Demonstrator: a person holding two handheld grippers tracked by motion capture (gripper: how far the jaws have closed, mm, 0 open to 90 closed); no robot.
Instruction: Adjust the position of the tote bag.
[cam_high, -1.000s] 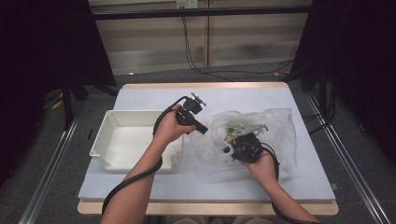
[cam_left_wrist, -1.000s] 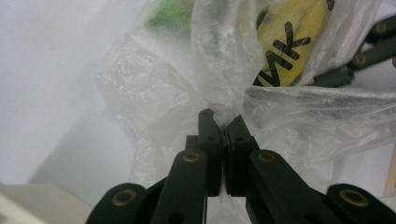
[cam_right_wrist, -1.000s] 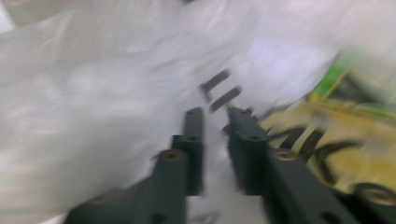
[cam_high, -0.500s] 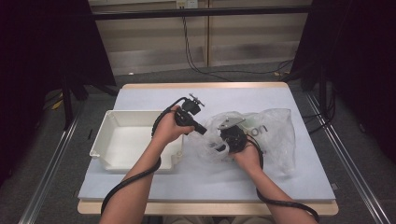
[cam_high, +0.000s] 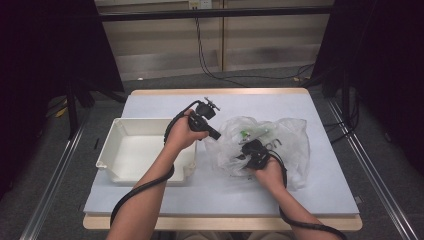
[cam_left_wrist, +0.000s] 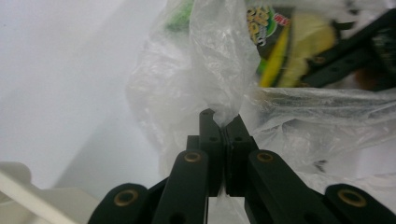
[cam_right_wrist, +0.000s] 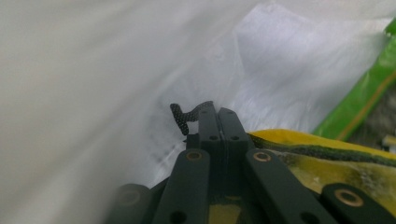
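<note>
A clear plastic bag (cam_high: 290, 145) lies crumpled on the table right of centre, with packets inside. My left gripper (cam_high: 217, 136) is shut on a bunched fold of the bag (cam_left_wrist: 210, 60) at its left edge and holds it up. My right gripper (cam_high: 248, 148) is inside the bag with its jaws shut (cam_right_wrist: 217, 112), and film surrounds it. A yellow packet (cam_right_wrist: 327, 158) lies just beside and under its right jaw. Whether the jaws pinch it I cannot tell. A green packet (cam_right_wrist: 369, 98) sits farther in. The left gripper view shows the yellow packet (cam_left_wrist: 299, 46) through the film.
A white rectangular tray (cam_high: 115, 150) stands on the left part of the pale blue table (cam_high: 260, 105), touching my left forearm. Cables trail from both grippers toward the table's front edge. Dark floor and rails surround the table.
My right gripper has shifted left across the bag toward the left gripper, and the bag has bunched up around it. The left gripper has held its place.
</note>
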